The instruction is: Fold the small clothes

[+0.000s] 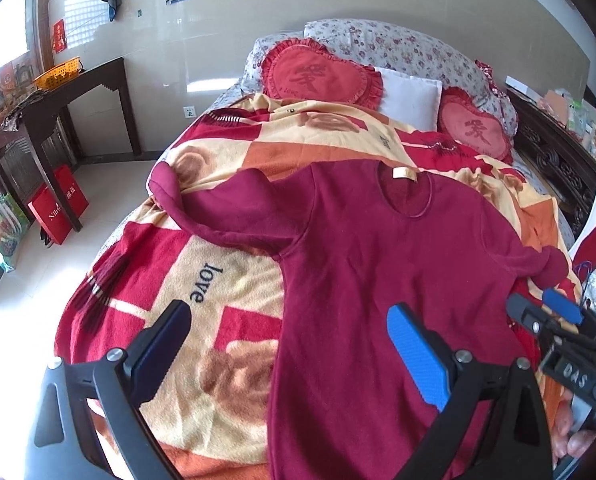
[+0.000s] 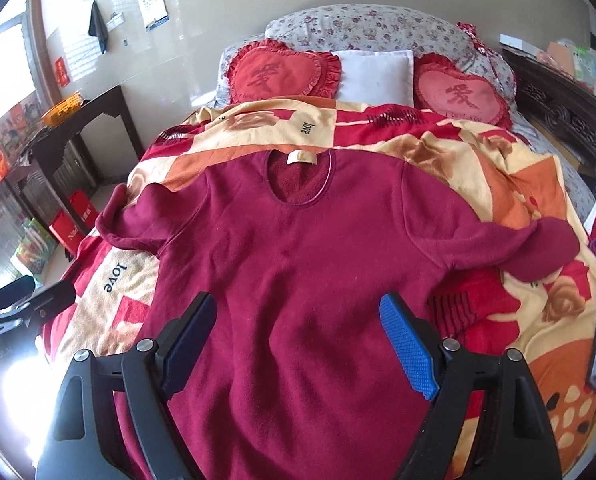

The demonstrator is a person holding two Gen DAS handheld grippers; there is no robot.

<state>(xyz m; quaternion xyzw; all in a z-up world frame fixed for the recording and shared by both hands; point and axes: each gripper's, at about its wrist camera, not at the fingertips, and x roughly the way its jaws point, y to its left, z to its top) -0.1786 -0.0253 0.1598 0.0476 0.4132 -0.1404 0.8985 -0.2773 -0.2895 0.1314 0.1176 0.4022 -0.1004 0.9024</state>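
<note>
A maroon long-sleeved fleece top [image 1: 377, 280] lies flat and face up on the bed, neck hole with a cream label away from me, both sleeves spread out sideways. It also fills the middle of the right wrist view [image 2: 298, 280]. My left gripper [image 1: 290, 320] is open and empty, hovering over the top's left edge near its hem. My right gripper [image 2: 298, 312] is open and empty, hovering over the middle of the top's lower body. The right gripper also shows at the right edge of the left wrist view [image 1: 553, 312].
The top rests on a red, orange and cream blanket [image 2: 517, 200] covering the bed. Heart-shaped red cushions [image 2: 282, 74] and a white pillow [image 2: 377, 72] lie at the head. A dark side table [image 1: 58, 104] and red bags [image 1: 58, 208] stand left of the bed.
</note>
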